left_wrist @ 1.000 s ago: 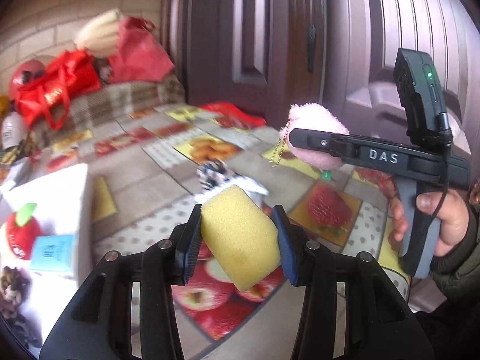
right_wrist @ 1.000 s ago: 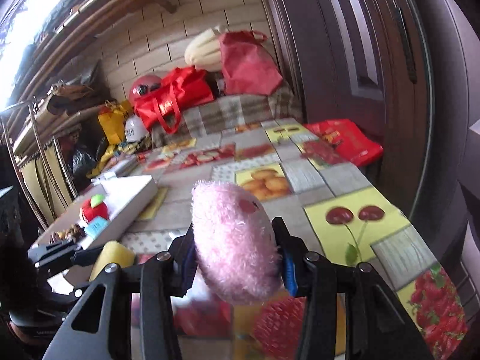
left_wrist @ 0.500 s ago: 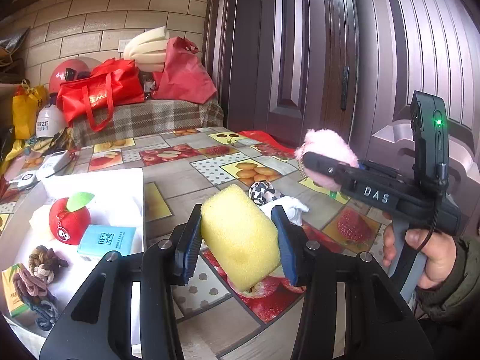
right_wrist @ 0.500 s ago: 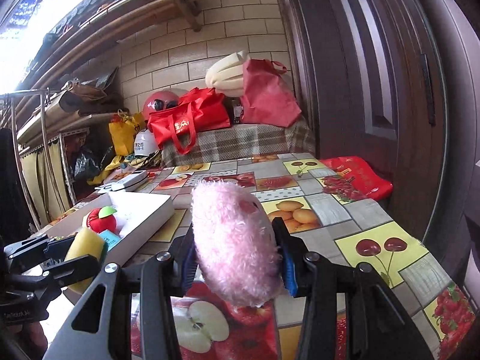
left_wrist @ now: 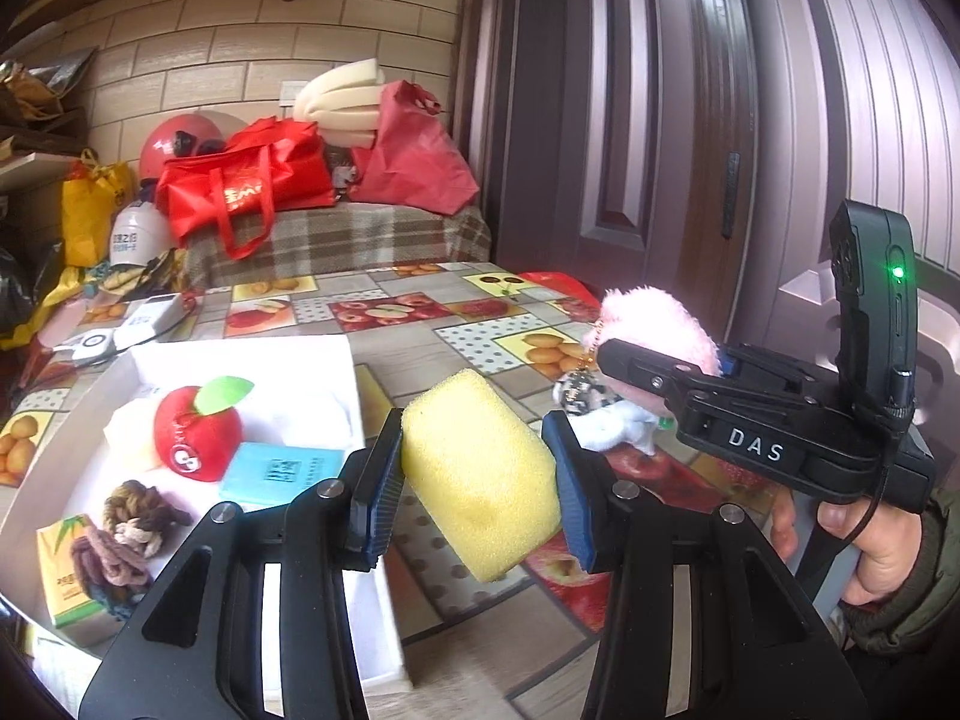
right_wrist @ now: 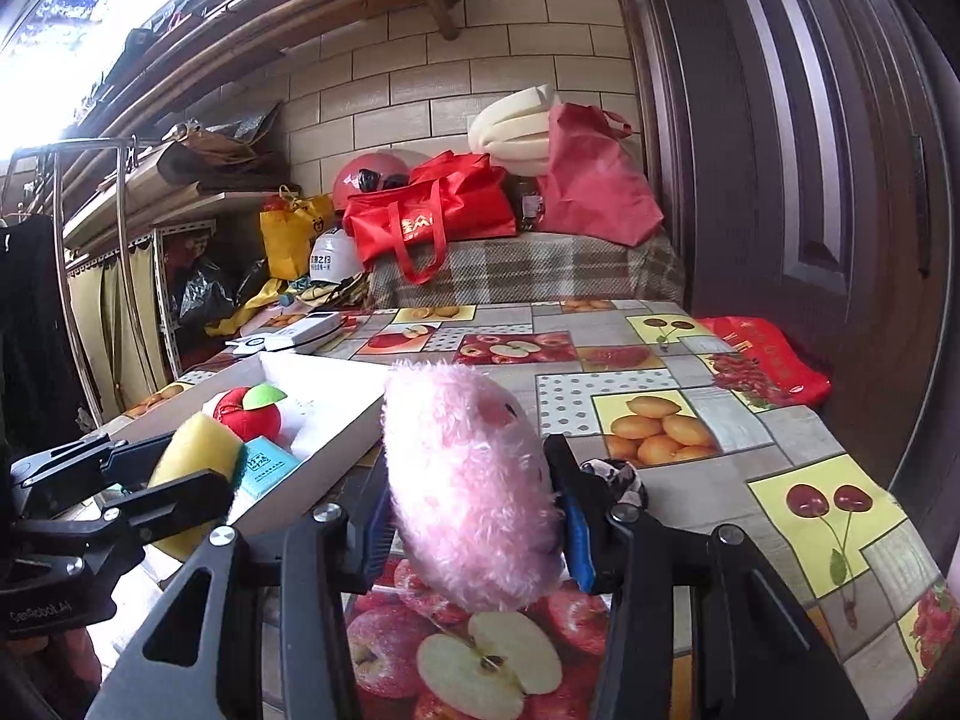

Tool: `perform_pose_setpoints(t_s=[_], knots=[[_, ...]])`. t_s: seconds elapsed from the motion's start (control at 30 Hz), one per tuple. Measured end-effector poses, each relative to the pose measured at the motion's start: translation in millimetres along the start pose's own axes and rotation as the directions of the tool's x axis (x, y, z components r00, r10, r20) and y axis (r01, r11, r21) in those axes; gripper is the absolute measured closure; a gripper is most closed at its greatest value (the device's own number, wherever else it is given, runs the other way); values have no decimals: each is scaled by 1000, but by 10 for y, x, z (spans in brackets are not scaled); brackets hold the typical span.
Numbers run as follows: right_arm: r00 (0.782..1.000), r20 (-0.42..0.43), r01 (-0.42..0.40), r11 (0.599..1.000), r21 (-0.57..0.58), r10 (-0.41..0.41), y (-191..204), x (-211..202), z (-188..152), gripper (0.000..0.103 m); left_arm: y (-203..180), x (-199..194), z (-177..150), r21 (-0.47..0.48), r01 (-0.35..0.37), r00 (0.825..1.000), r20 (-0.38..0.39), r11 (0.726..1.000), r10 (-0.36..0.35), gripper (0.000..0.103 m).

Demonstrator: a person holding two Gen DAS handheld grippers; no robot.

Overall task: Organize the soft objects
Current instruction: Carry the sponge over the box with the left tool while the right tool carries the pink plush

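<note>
My left gripper [left_wrist: 477,480] is shut on a yellow sponge [left_wrist: 477,474] and holds it above the table, just right of the white tray [left_wrist: 300,354]. The sponge also shows in the right wrist view [right_wrist: 192,468]. My right gripper [right_wrist: 474,516] is shut on a pink plush toy [right_wrist: 468,480], held above the fruit-print tablecloth [right_wrist: 660,360]; the toy also shows in the left wrist view [left_wrist: 654,324]. The tray holds a red plush apple [left_wrist: 195,429], a blue card [left_wrist: 279,471], hair ties [left_wrist: 129,525] and a green packet [left_wrist: 66,576].
A black-and-white scrunchie [left_wrist: 579,390] and a white cloth [left_wrist: 612,426] lie on the table behind the sponge. Red bags [left_wrist: 252,186], a helmet [left_wrist: 180,135] and foam pieces [left_wrist: 342,99] sit on a plaid-covered bench at the back. A dark door [left_wrist: 660,120] stands on the right.
Both grippers have tilted up and shifted left, toward the white tray, with the sponge and the pink toy still held. More of the tray is in view now.
</note>
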State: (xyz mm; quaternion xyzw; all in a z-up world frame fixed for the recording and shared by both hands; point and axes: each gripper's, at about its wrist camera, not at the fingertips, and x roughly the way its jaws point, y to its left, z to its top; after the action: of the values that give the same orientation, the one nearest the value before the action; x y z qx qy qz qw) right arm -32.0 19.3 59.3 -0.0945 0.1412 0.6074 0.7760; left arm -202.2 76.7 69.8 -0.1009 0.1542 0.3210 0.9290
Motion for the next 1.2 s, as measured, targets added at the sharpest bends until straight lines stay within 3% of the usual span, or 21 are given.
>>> perform_pose_setpoints(t_s=[1.2], knots=[[991,-74,-114,992,-50,110,572,371,16,57,752,-162,-100,-134,-174,985,-5,976,175,58]])
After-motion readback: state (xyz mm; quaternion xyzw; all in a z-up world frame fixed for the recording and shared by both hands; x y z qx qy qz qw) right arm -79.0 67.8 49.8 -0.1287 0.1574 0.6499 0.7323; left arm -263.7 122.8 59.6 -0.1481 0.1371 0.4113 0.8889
